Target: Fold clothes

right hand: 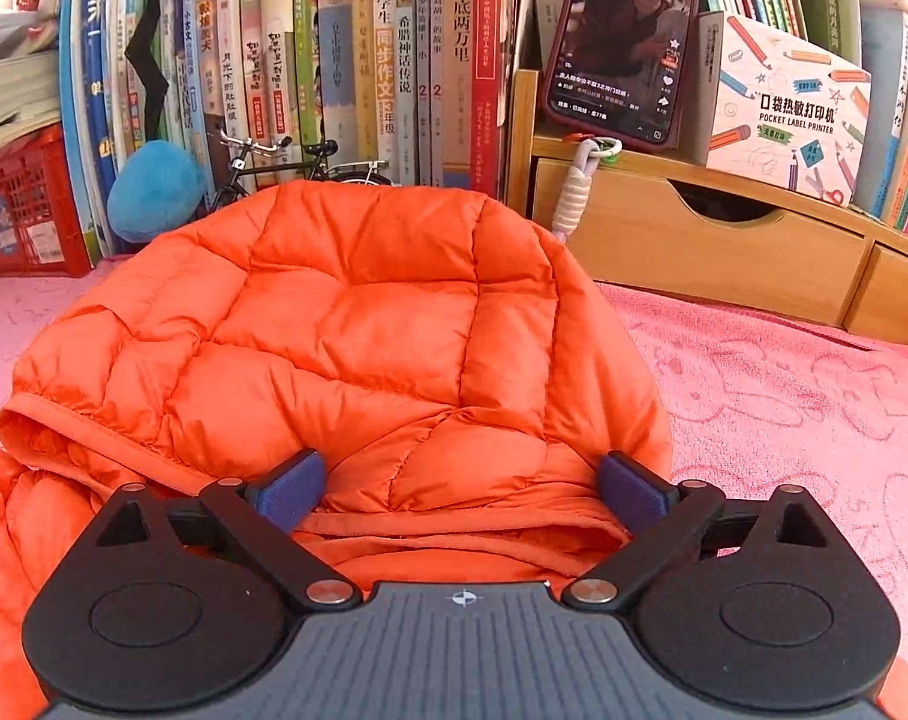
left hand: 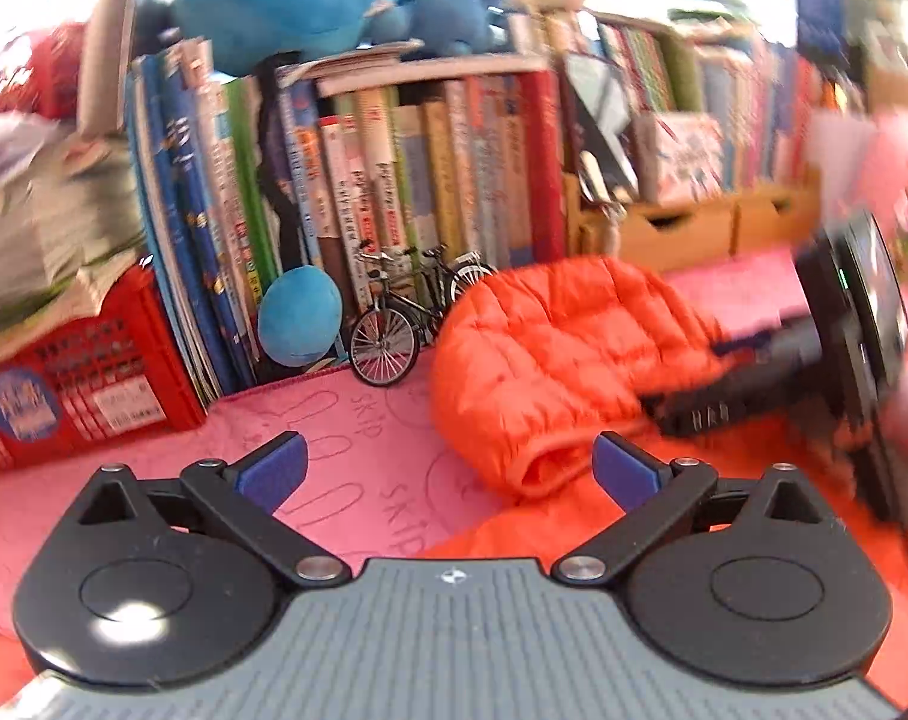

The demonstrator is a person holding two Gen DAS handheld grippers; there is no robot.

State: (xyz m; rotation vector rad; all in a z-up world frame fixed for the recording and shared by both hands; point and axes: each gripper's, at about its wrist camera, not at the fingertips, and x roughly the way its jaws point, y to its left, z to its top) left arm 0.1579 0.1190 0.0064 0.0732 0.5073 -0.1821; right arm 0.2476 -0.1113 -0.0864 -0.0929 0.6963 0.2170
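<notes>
An orange quilted jacket (right hand: pixel 358 324) lies on the pink towel (right hand: pixel 784 396), its hood spread out toward the bookshelf. My right gripper (right hand: pixel 463 489) hangs low over the base of the hood. Its jaws stand wide, with puffed fabric between the blue pads (right hand: pixel 292 489), which do not press on it. In the left wrist view my left gripper (left hand: pixel 448 465) is open above the pink towel (left hand: pixel 346 420), just left of the jacket's hood (left hand: pixel 550 354), and holds nothing. The right tool's black housing (left hand: pixel 844 324) shows blurred at that view's right edge, over the jacket.
A row of books (right hand: pixel 334 60) lines the back. In front of it stand a model bicycle (left hand: pixel 406 318), a blue plush ball (left hand: pixel 298 315) and a red crate (left hand: pixel 70 384). A wooden drawer unit (right hand: pixel 712 240) carries a phone (right hand: pixel 622 42) and a printer box (right hand: pixel 790 108).
</notes>
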